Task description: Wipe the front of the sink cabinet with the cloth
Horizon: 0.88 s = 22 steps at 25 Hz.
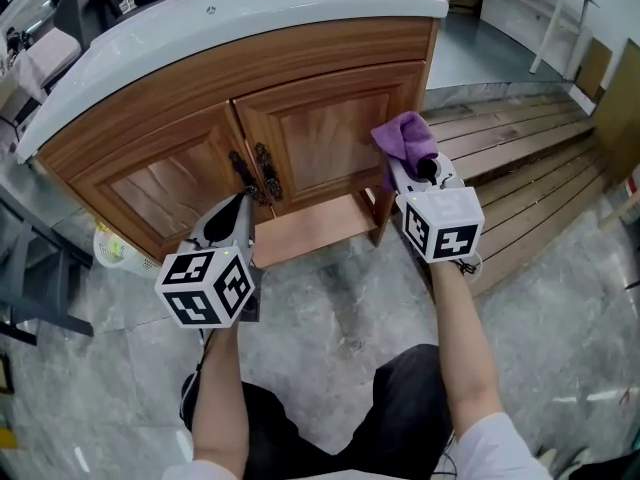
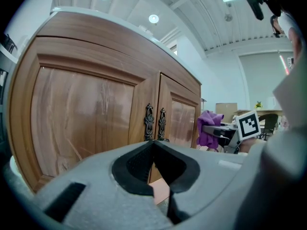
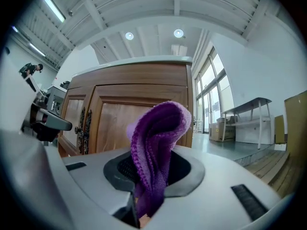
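Wooden sink cabinet [image 1: 150, 98] ahead: right gripper [image 1: 414, 171] clamps purple cloth [image 1: 403, 136] near its door [image 1: 320, 133], probably pressing next; left gripper [image 1: 238, 205] closed, empty.

No words, brands or numbers could be read anywhere. Only black-and-white square markers [image 1: 205, 286] showed, on the left gripper [image 1: 240, 201] and right gripper [image 1: 410, 168].

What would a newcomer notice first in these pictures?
The bright purple cloth stands out most, pinched in the right tongs and held up by the right side of the wooden cabinet. Next come the two dark ornate handles at the middle of its front, with the left tongs shut and empty close to them. A pale countertop curves over the cabinet.
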Available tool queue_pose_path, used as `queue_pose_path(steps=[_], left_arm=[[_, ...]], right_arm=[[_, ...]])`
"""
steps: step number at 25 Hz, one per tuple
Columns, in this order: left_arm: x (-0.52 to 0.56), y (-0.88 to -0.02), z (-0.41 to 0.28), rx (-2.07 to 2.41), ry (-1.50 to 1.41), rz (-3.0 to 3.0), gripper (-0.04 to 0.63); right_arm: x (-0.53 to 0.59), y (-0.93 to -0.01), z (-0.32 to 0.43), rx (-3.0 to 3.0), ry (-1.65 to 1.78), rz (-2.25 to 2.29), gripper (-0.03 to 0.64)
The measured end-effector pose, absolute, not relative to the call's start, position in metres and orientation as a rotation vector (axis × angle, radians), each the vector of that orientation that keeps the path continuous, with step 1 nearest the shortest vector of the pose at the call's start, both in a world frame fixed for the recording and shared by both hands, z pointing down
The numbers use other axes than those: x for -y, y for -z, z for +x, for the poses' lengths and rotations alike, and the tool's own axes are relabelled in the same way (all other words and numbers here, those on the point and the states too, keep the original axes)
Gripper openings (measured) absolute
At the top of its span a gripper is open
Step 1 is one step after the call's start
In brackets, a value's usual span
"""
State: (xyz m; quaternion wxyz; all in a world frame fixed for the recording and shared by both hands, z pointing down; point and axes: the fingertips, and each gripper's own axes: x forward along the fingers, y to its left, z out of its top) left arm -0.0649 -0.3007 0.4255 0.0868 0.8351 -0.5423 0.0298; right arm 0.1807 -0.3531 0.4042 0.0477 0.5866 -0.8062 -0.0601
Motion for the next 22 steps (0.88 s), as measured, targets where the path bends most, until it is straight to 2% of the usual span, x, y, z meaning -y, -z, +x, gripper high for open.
queue_pose_path(steps=[12,22], left_arm=[[0.294,-0.425,-0.077,1.630,-0.045,2.467,0.006],[0.281,-0.429,-0.123,1.754,-0.088,2.423,0.006]], right_arm=[[0.300,-0.374,0.056,2.770,0.237,1.496,0.087],[0.273,-0.386,-0.060,2.948,0.196,1.191,0.087]])
